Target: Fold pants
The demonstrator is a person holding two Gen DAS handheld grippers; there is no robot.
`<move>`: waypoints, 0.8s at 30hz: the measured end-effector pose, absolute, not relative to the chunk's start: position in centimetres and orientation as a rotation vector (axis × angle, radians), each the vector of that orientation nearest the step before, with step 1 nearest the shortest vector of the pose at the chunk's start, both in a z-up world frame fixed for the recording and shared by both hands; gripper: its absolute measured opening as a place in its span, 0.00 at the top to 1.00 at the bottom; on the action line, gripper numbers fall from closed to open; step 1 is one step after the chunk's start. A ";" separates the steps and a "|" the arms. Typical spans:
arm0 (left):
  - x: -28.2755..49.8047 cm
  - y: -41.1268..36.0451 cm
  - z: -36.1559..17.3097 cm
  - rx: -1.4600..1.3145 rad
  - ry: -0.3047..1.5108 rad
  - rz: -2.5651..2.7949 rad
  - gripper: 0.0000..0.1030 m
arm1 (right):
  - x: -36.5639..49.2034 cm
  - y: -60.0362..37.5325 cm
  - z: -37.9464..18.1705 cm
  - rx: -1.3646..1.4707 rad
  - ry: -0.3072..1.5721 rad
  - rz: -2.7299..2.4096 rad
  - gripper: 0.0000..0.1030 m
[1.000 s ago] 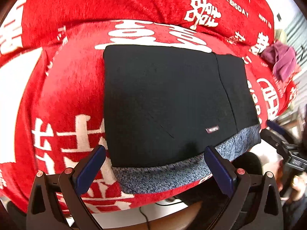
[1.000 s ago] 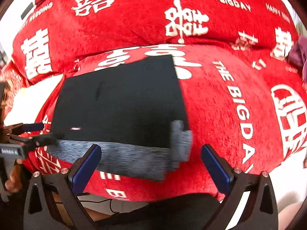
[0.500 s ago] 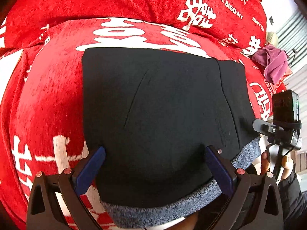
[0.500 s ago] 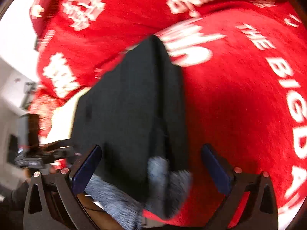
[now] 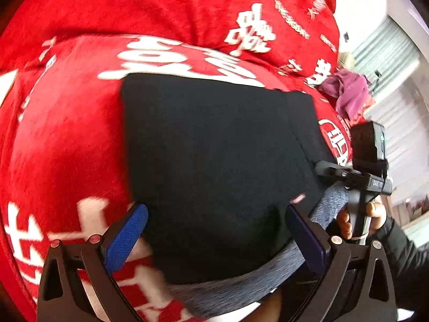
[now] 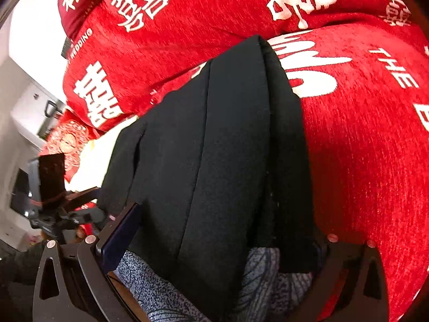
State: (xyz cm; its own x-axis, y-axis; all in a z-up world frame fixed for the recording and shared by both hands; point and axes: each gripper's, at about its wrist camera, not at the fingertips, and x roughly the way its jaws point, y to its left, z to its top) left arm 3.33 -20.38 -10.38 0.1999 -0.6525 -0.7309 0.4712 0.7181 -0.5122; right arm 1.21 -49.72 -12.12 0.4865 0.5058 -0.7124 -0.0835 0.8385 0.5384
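Our left gripper (image 5: 214,230) spread wide over folded pants (image 5: 219,166) on red blanket (image 5: 67,147); right gripper (image 6: 222,244) wide, straddling waistband (image 6: 166,295).

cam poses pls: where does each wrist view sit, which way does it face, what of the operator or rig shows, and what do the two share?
Left wrist: on the left gripper, facing forward over the black pants on the red blanket; shows its open jaws, plus the right gripper and hand.
Right wrist: on the right gripper, low at the pants' gray waistband; left gripper rig at far left.
Shared: pants, blanket.
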 end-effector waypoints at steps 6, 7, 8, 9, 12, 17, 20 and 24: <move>4.5 -18.8 -12.0 -0.365 1.192 -0.798 0.01 | 0.8 -49.8 -12.1 0.473 0.981 0.373 0.00; 4.6 -19.5 -12.1 -0.340 1.192 -0.789 0.01 | 0.8 -49.8 -12.1 0.468 0.978 0.372 0.00; 4.7 -20.2 -11.9 -0.314 1.183 -0.783 0.01 | 0.8 -49.8 -12.1 0.466 0.978 0.372 0.00; 4.9 -21.2 -11.7 -0.283 1.186 -0.777 0.01 | 0.9 -49.9 -12.2 0.464 0.979 0.374 0.00; 6.1 -22.5 -11.7 -0.252 1.220 -0.731 0.01 | 0.8 -49.8 -12.2 0.446 0.977 0.378 0.00; 6.0 -22.5 -11.3 -0.231 1.199 -0.721 0.19 | 0.7 -49.2 -11.9 0.406 0.986 0.353 0.00; 5.4 -22.2 -10.1 -0.212 1.154 -0.747 0.41 | 0.4 -48.9 -10.9 0.398 0.972 0.315 0.15; 5.3 -22.0 -9.0 -0.218 1.138 -0.751 0.49 | -0.3 -49.0 -9.1 0.401 0.947 0.314 0.40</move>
